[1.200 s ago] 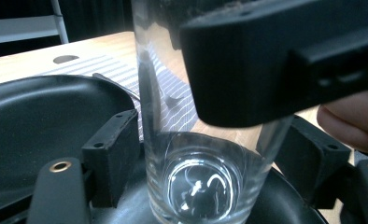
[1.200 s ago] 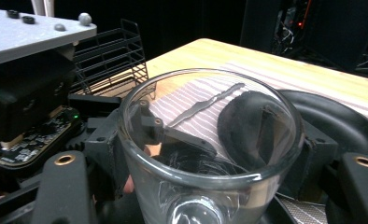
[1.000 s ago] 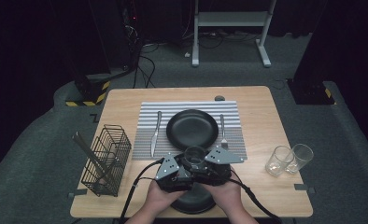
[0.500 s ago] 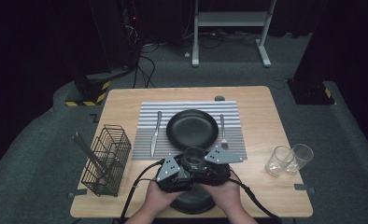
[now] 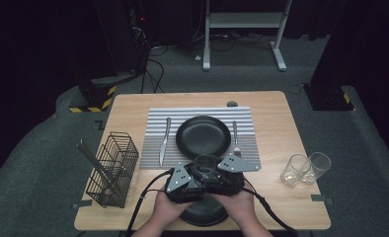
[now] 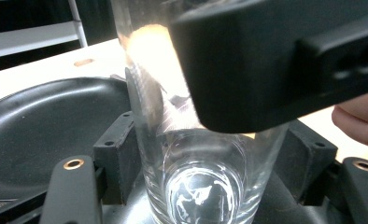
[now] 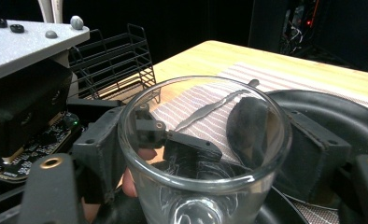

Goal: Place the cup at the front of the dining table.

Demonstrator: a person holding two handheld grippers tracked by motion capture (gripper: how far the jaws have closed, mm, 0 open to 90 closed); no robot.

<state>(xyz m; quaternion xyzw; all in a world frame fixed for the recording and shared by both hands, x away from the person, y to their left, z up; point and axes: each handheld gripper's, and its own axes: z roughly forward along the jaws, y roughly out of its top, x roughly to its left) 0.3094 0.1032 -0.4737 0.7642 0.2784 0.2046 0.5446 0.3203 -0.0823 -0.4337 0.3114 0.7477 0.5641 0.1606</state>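
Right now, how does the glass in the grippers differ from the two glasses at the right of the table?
The held glass is between the jaws of both grippers, left gripper and right gripper; the two glasses stand free on the bare table. The held glass is near the front edge, by the black plate; the two glasses are far off at the right, side by side. All three are clear and look empty.

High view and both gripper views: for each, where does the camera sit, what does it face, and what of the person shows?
High view: above the table's near side, facing down and forward; the left hand and right hand show.
Left gripper view: rides the left gripper, facing the glass; fingertips show.
Right gripper view: rides the right gripper, facing the glass; a finger shows.
Shared: the glass.
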